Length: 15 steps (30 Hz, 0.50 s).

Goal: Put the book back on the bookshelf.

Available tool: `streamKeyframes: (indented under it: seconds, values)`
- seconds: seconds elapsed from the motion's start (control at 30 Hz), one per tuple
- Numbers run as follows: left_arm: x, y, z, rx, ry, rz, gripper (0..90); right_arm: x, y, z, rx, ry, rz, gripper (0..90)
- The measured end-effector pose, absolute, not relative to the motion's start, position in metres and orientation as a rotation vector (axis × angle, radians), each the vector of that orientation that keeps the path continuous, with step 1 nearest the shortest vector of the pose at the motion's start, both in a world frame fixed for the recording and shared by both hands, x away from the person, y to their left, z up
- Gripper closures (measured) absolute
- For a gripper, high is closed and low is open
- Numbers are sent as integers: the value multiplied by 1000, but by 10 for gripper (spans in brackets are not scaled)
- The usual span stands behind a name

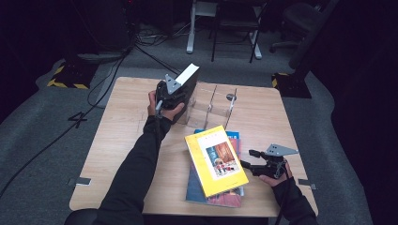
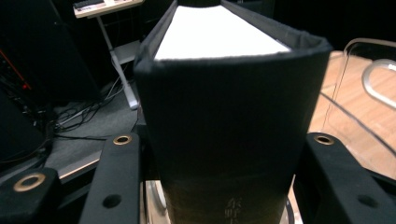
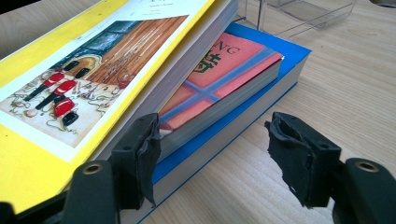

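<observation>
A thick black book with white page edges stands tilted at the left end of a clear acrylic book rack. My left gripper is shut on it. In the left gripper view the spine of the black book sits tight between both jaws of the left gripper. Near the table's front, a yellow book lies askew on a stack. My right gripper stands open just right of the stack. In the right gripper view the right gripper faces the stack's corner: yellow book, red book, blue book.
The wooden table has bare room on its left half and at the far right. The rack's clear dividers rise just right of the black book. Behind the table are chairs, cables and black-and-yellow floor markers.
</observation>
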<state>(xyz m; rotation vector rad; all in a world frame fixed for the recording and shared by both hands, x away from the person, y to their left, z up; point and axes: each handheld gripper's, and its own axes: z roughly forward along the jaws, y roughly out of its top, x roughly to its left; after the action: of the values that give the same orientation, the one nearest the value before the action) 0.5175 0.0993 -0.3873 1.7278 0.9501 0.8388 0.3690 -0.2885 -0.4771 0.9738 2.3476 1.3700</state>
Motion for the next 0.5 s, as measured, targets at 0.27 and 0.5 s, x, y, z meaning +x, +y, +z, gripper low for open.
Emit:
streamKeyframes:
  seconds: [0.27, 0.5]
  values:
    - [517, 121, -399, 1663, 981, 793, 511, 369, -288, -477, 966, 2347, 1373, 350]
    - [513, 124, -402, 1692, 948, 797, 488, 368, -288, -477, 971, 2350, 1369, 349]
